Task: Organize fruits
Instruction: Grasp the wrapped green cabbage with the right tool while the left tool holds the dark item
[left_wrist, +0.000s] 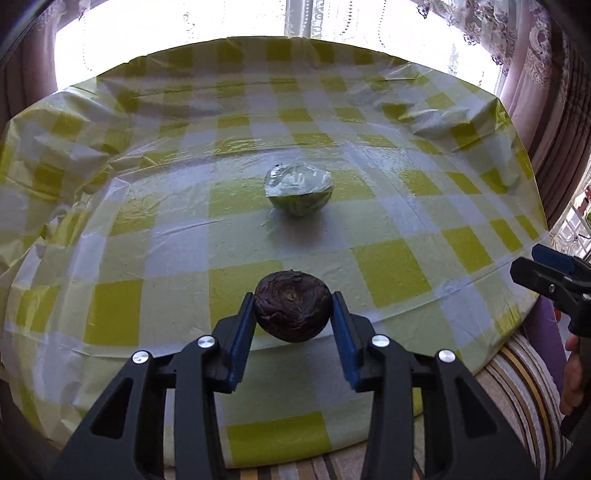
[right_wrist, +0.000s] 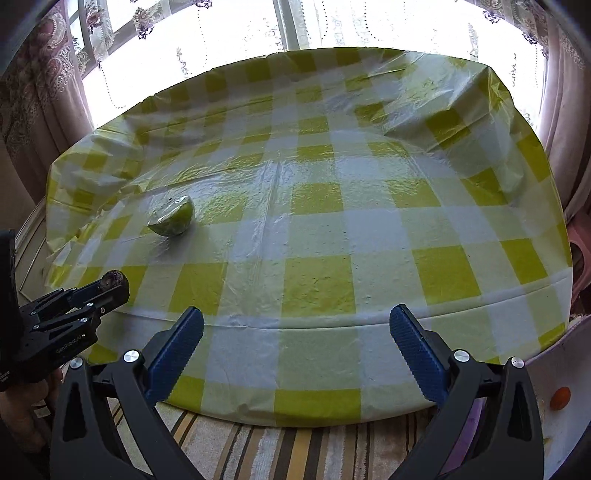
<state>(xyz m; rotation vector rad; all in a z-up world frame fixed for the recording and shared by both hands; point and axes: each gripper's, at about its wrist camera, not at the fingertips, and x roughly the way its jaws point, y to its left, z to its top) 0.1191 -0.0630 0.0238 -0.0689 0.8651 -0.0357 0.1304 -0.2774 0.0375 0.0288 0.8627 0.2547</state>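
Two grippers are over the near edge of a round table (right_wrist: 317, 288) covered in a yellow-and-white checked plastic cloth (left_wrist: 399, 266).

Starting at the left, the left gripper (left_wrist: 293, 314) is clenched on a dark, wrinkled purple-brown fruit (left_wrist: 293, 305): both blue pads (left_wrist: 242, 332) press against its sides and the fruit hangs between them, clear of the cloth, above the table's near rim. In the right wrist view the same gripper (right_wrist: 110, 286) comes in from the far left, its black fingers pointing across the table edge with the dark fruit (right_wrist: 115, 282) pinched at its tip.

Straight ahead of the left gripper, well beyond its fingertips and near the middle of the table, lies a green half fruit wrapped in clear film (left_wrist: 298, 195), its cut face tilted up and shiny. From the right gripper this wrapped half (right_wrist: 171, 218) sits ahead and off to the left, well apart from the fingers.

Further right, the right gripper (right_wrist: 297, 345) is released, its jaws spread wide with only checked cloth between the ribbed blue pads (right_wrist: 415, 354); it grasps nothing. It shows at the right border of the left wrist view as a black finger with a blue pad (left_wrist: 554, 275), just off the table's edge.

Below both tools is a striped rug (right_wrist: 280, 450), and to the far right of the right gripper a small orange round thing (right_wrist: 560, 398) lies on a pale surface, too small to identify.
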